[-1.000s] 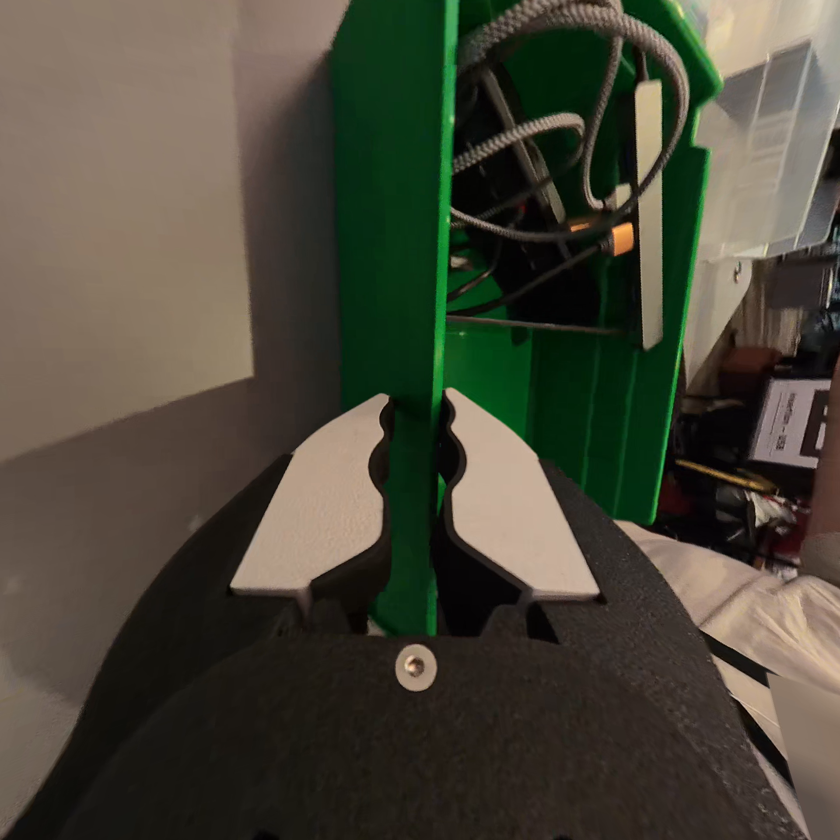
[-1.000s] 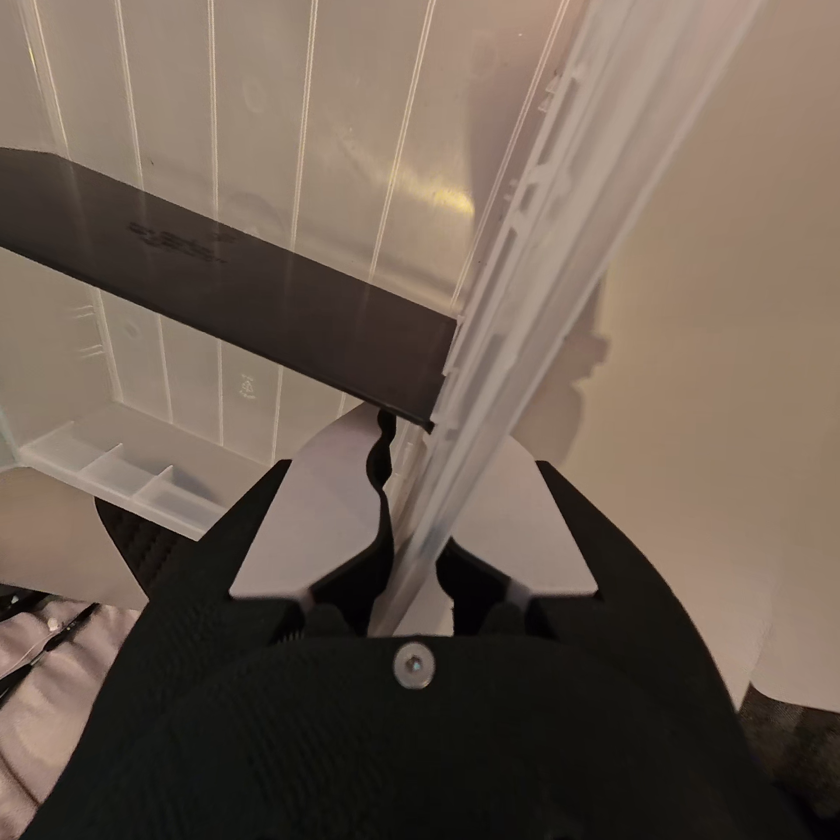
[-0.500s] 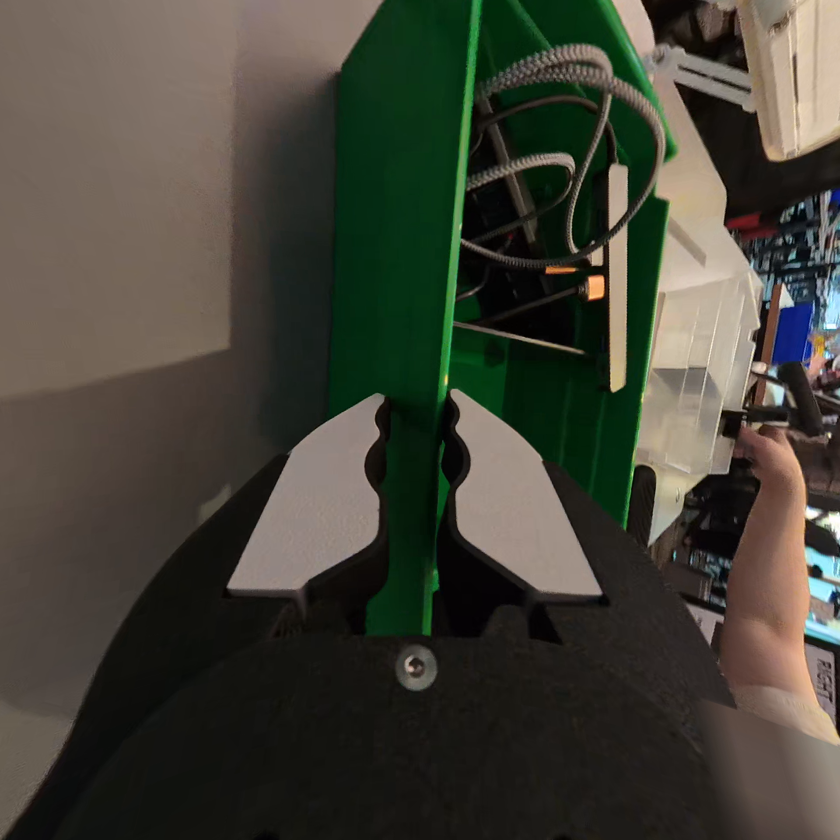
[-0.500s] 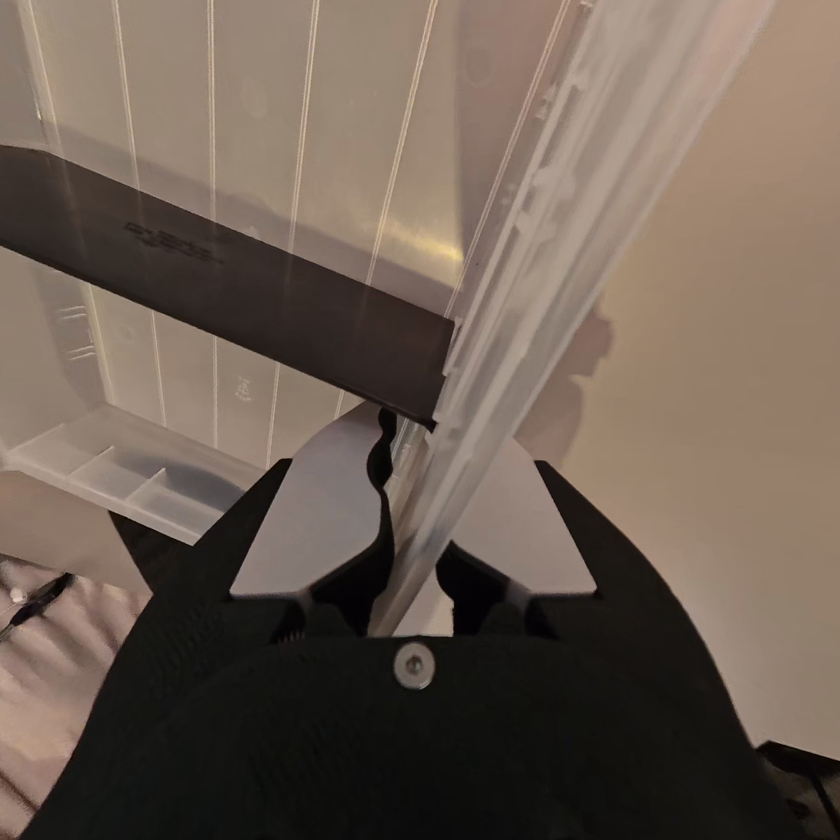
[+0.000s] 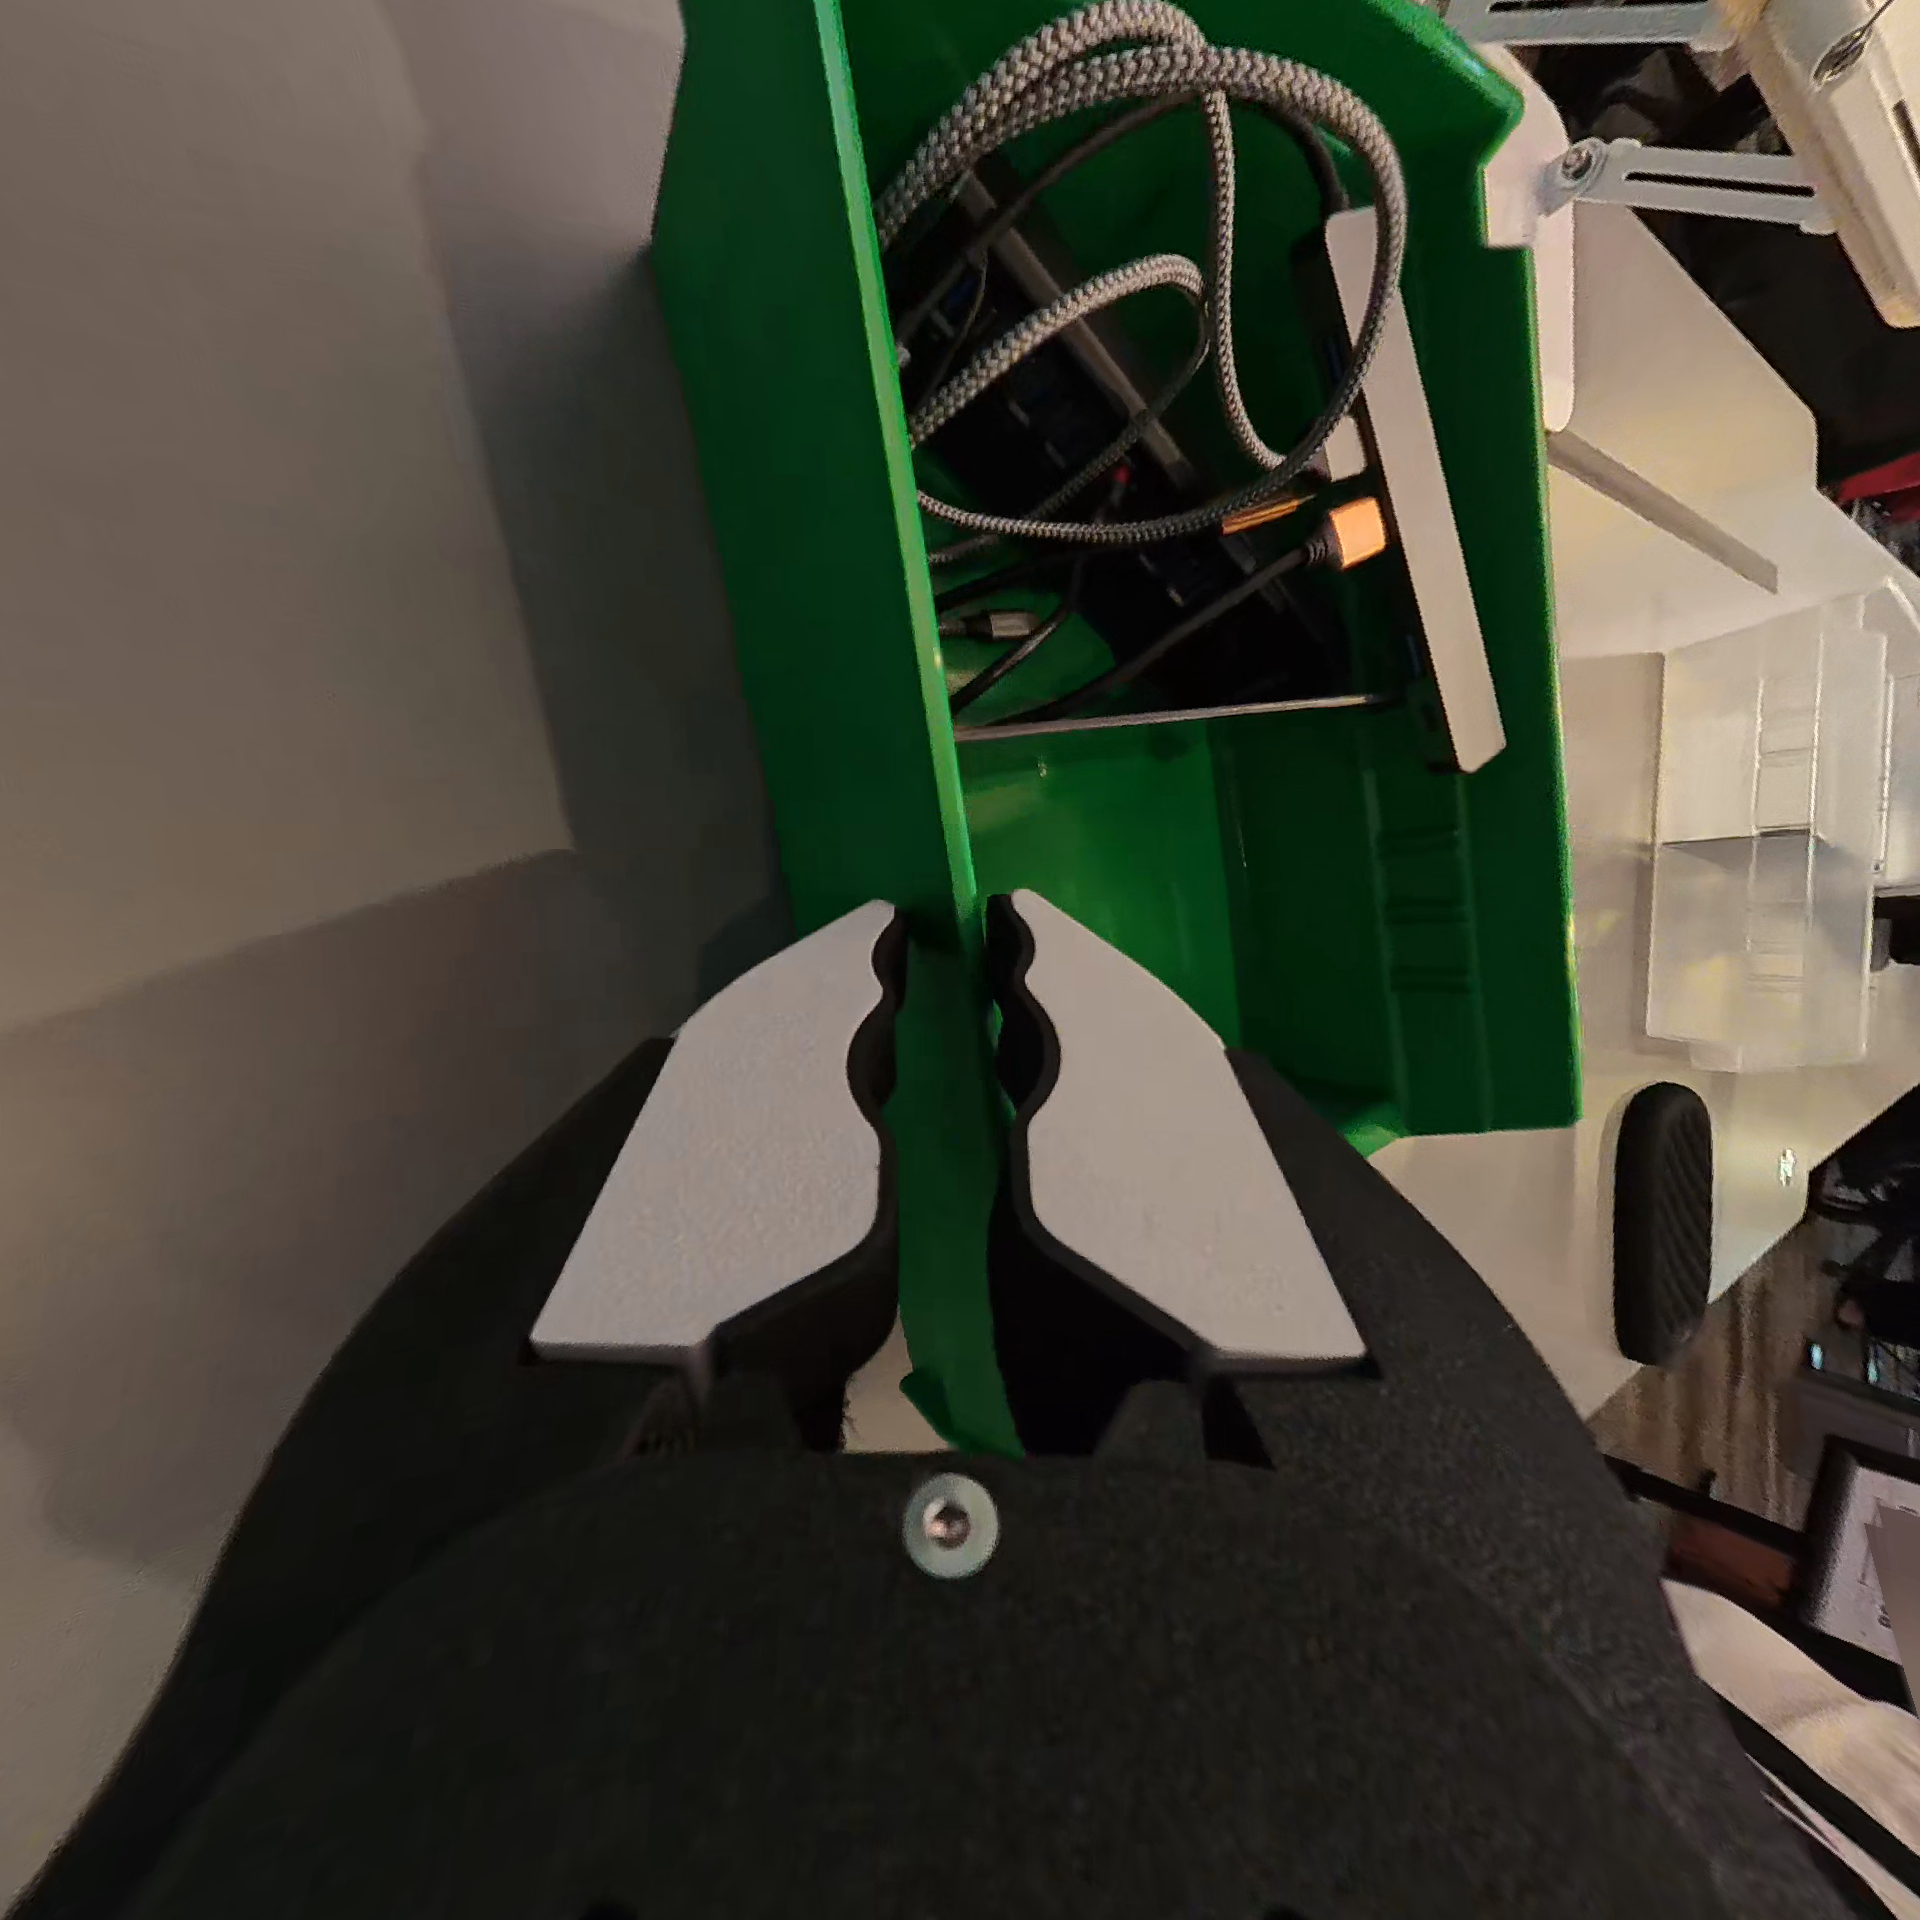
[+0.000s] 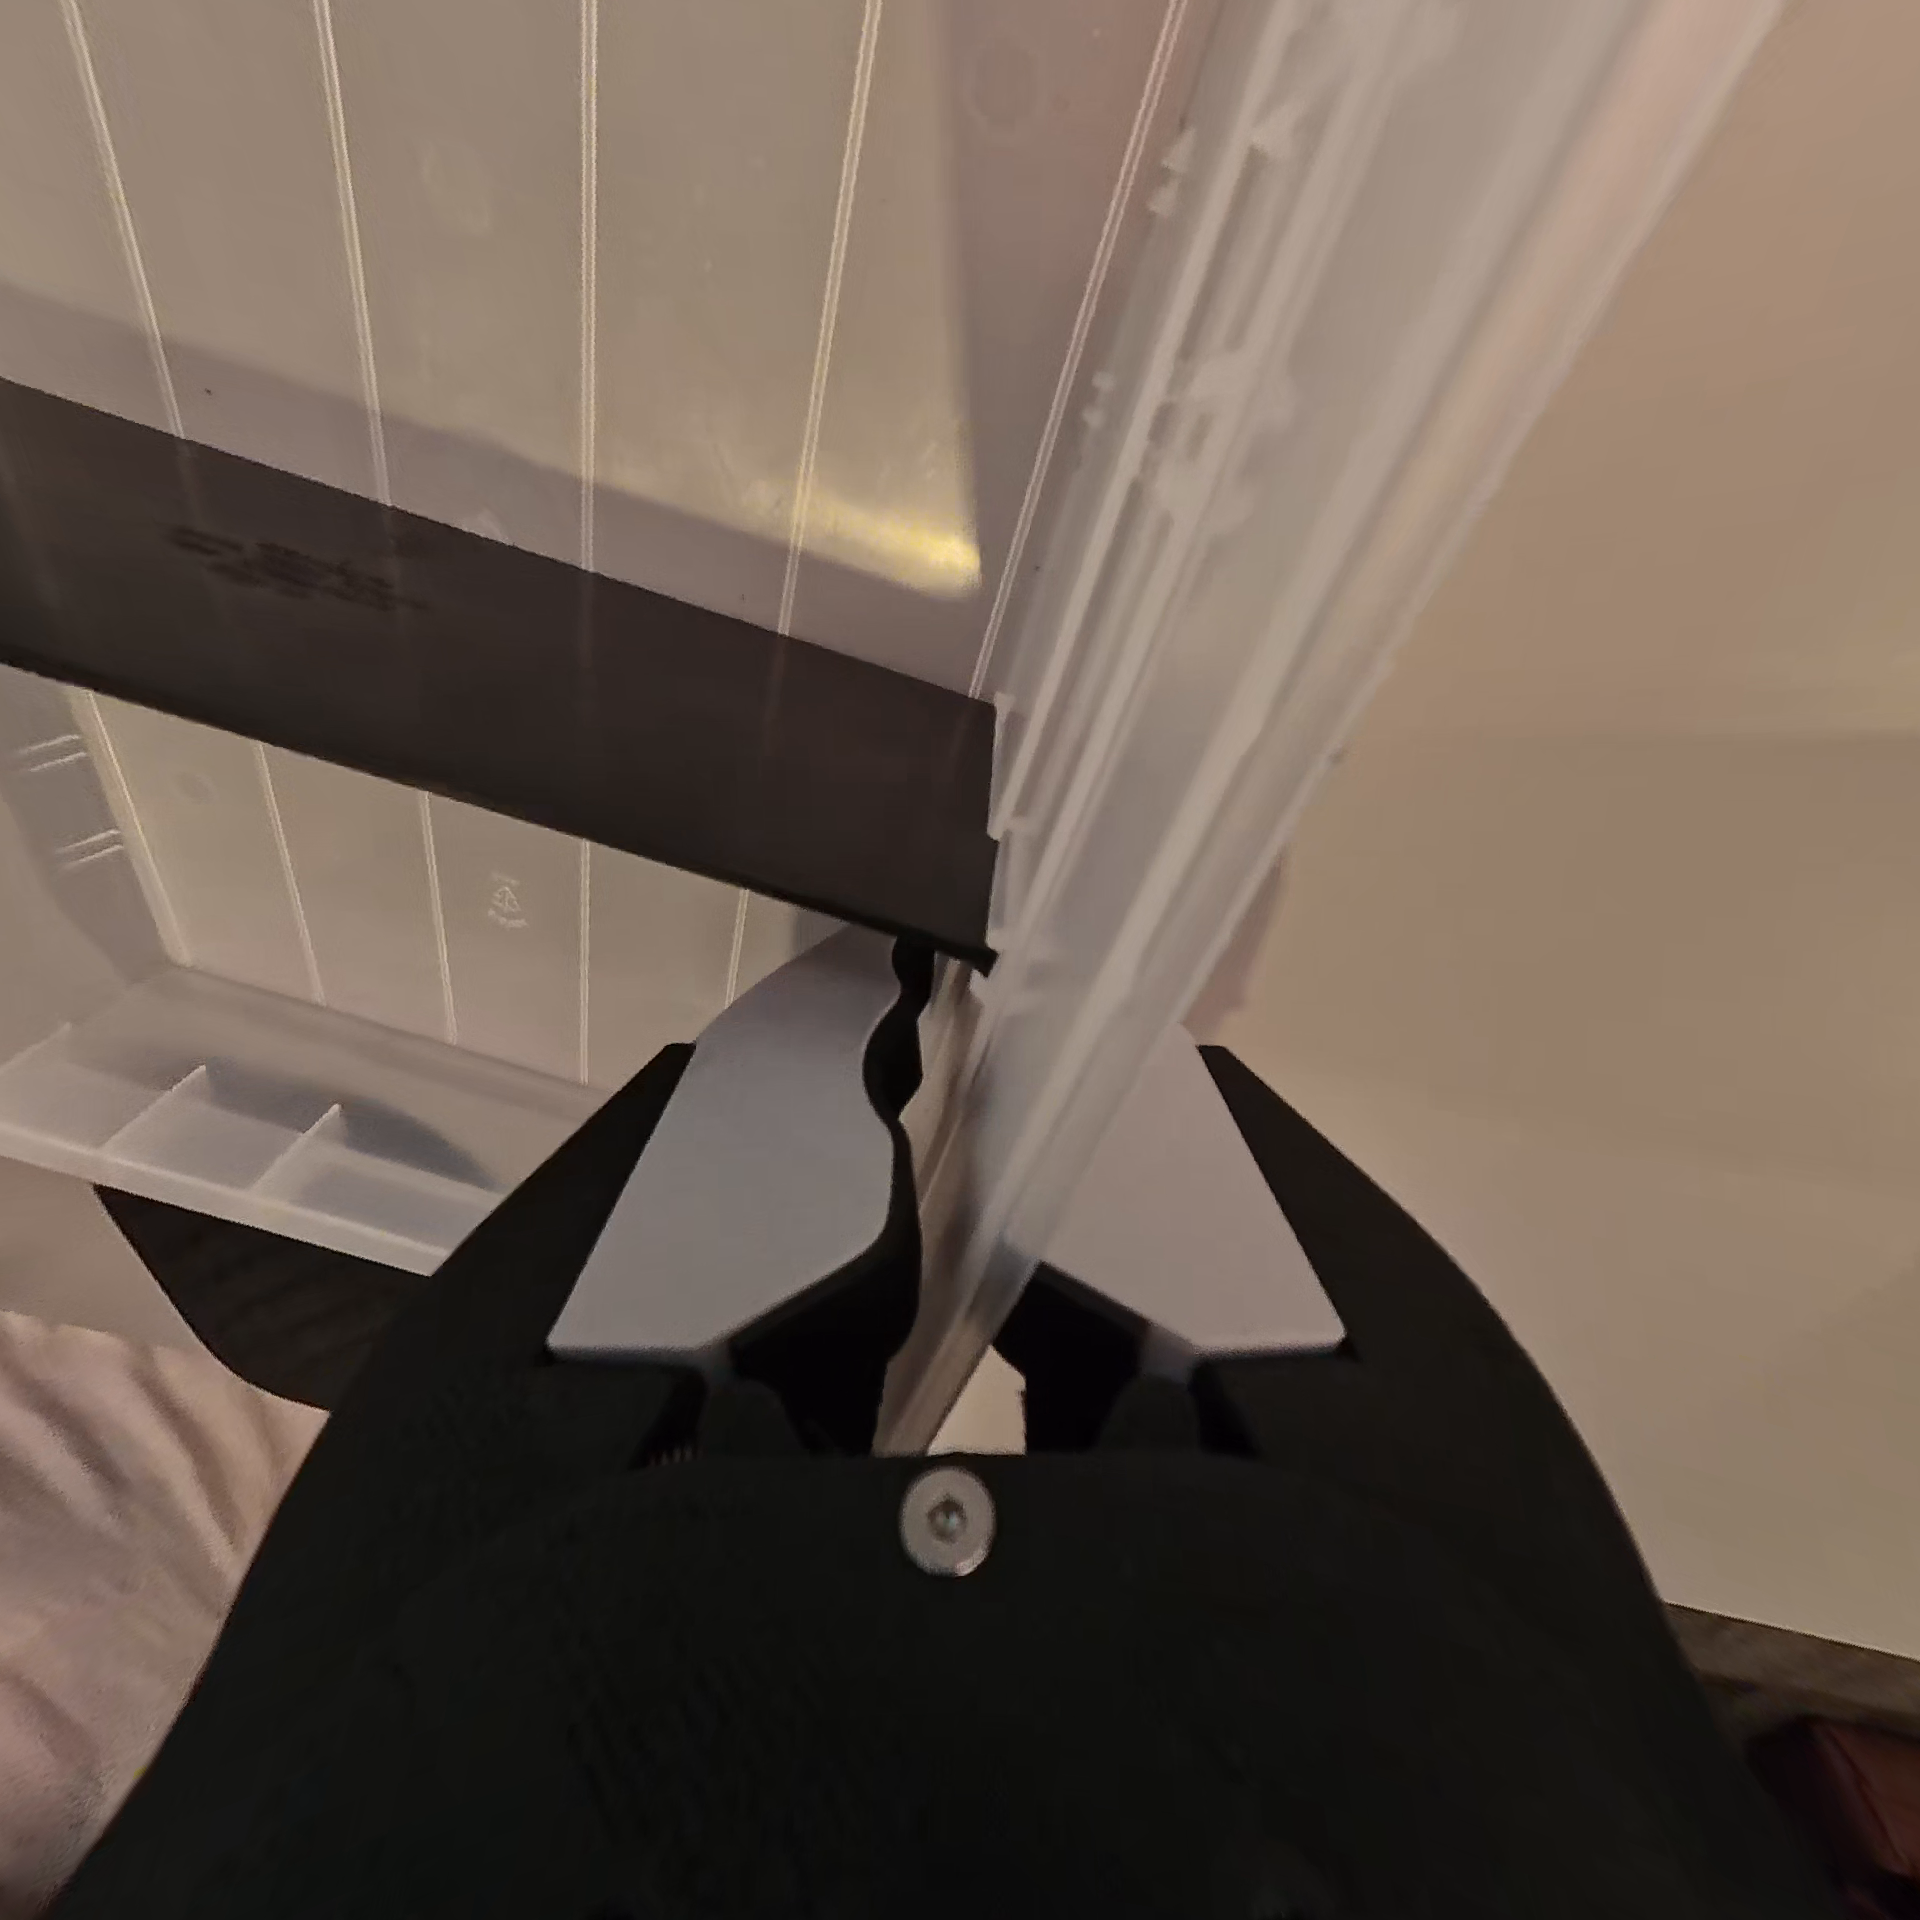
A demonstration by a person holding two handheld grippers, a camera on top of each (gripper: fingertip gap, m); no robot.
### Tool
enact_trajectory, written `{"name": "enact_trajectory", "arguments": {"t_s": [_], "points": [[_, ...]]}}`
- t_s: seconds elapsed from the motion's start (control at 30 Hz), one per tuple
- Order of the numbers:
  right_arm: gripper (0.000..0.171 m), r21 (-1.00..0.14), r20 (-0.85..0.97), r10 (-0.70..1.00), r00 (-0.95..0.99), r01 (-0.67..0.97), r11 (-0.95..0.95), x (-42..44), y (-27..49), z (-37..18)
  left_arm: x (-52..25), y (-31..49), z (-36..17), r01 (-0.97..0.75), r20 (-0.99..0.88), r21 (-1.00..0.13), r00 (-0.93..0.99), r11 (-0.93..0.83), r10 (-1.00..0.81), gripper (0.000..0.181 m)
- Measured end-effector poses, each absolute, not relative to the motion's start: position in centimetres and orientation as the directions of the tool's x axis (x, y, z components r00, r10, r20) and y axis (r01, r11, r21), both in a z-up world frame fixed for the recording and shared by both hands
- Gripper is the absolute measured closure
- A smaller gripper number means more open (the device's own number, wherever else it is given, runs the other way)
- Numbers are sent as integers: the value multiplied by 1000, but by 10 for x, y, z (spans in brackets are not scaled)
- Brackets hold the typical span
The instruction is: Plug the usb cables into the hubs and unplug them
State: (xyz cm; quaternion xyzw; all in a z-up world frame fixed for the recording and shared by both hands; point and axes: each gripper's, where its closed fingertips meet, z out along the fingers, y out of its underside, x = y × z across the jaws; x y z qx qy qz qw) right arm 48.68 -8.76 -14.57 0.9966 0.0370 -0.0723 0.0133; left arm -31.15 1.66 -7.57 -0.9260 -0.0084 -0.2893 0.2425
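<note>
On my left wrist camera, the left gripper is clenched on the near wall of a green bin; the wall runs straight down between my two fingers, which press it from both sides. The bin looks turned on its side from here, its open face toward the right of the picture. Inside it I see the task's things: grey braided usb cables looped in the upper part, thin black leads beneath them, and an orange-tipped plug just beside a long pale grey hub that lies against the far wall. Darker hubs sit deeper in the bin, too shadowed to count. Whether the orange plug is seated in a port, I cannot tell. Right of the bin stands a clear plastic box on a white bench, with a black ribbed object near the bench edge.

On my right wrist camera, the right gripper grasps the rim of a clear plastic bin; the rim passes between the fingers, and the right one is largely hidden behind it. A flat black hub lies slanted across the bin's ribbed floor, its end touching the gripped wall just above my fingertips. Beyond the wall is a plain beige surface.
</note>
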Motion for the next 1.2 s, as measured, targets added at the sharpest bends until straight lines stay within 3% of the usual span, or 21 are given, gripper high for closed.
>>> {"name": "enact_trajectory", "arguments": {"t_s": [0.7, 1.1, 1.2], "points": [[156, -41, -80, 122, 989, 119, -992, 501, -81, -145, -336, 8, -79, 18, 386, -472, 903, -882, -188, 172], [152, -41, -73, 79, 994, 77, -996, 506, -79, -146, -338, 16, -53, 275, 602, -507, 791, -817, -108, 167], [149, -49, -45, 101, 994, 99, -994, 508, -78, -146, -340, 11, -60, 281, 607, -467, 791, -838, -73, 167]]}}
